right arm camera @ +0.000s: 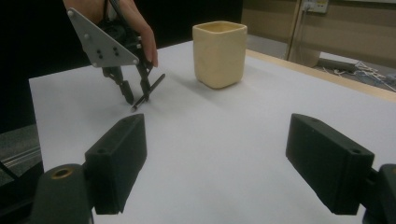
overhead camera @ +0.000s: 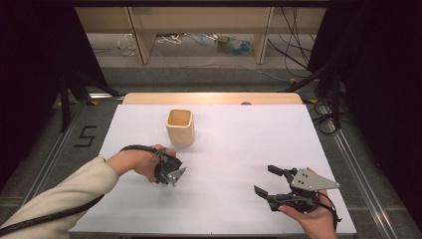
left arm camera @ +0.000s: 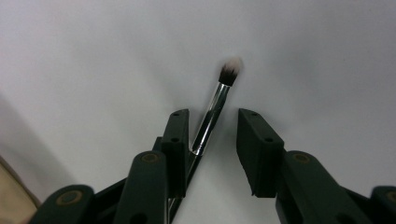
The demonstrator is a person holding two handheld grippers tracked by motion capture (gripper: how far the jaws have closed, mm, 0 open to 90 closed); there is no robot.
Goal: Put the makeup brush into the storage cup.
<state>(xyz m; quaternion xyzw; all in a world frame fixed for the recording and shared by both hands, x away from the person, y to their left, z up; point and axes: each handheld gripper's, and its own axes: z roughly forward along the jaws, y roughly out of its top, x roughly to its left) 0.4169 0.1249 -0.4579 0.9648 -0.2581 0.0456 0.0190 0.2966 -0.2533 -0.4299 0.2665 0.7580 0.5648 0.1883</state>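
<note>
Brush btwn left hand-held gripper jaws.

White-topped table with a wooden far edge, bearing a cream square cup and a small makeup brush lying flat.

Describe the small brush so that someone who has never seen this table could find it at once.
On the white table, look near the cream square cup, under the left claw. There lies a slim makeup brush with a shiny silver ferrule and a dark, white-tipped tuft, the sole thin thing there.
</note>
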